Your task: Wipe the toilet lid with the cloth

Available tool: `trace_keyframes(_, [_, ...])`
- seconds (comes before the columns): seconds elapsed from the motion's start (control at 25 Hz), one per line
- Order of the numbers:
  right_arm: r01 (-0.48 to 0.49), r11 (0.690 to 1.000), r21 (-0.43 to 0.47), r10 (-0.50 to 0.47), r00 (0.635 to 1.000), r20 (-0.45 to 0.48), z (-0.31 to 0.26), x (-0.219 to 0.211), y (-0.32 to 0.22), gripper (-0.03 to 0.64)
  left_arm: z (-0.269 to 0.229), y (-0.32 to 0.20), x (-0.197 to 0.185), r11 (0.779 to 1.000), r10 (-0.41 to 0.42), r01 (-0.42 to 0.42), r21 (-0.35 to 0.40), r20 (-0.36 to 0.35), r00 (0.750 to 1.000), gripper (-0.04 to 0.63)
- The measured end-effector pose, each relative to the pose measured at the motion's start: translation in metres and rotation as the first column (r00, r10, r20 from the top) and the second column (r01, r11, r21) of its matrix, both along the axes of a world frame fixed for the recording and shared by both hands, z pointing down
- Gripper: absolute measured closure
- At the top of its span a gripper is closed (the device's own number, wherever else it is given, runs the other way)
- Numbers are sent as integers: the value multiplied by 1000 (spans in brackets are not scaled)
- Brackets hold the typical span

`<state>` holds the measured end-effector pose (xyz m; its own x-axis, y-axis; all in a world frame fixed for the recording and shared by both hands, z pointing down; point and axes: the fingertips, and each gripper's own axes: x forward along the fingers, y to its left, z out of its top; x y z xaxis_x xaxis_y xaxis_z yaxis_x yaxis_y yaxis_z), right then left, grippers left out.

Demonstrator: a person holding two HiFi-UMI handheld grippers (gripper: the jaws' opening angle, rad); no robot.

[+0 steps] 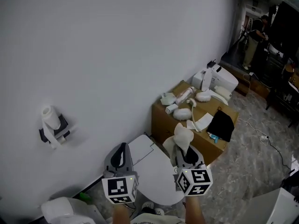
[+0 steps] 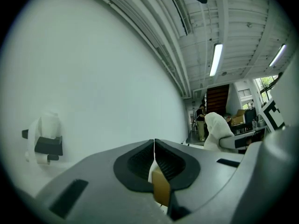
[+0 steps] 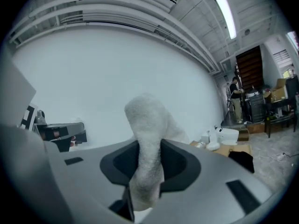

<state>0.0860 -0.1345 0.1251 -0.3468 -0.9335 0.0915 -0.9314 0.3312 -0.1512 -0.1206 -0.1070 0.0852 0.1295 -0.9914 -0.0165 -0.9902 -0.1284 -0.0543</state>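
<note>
R gripper (image 3: 148,164) clamped on cloth (image 3: 144,120); L gripper (image 2: 154,157) jaws together, empty. Pre-wipe: both above toilet lid (image 1: 156,176). Next: lower cloth onto it.

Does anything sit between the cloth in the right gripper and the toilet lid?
Nothing visible does. The right gripper holds the cloth, and the closed toilet lid below it is bare.
</note>
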Motion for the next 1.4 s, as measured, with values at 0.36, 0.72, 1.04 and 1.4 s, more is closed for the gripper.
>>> trace_keyframes(0.36, [29,998,60,-30,999,13,-25,-13,8,512,-18,11,-14,999,-22,21,31,9,1000,586])
trace_keyframes(0.72, [48,998,43,-48,999,3,-16,-21,9,512,-17,13,-17,999,-21,21,28,7,1000,586])
trace_keyframes(1.04, [44,998,42,-44,999,-4,-15,-20,6,512,-13,8,-18,1000,-23,23,20,-8,1000,586])
trace_keyframes(1.4, [41,998,39,-40,999,-13,-13,-19,1,512,-10,3,-17,1000,-22,22,14,-11,1000,586])
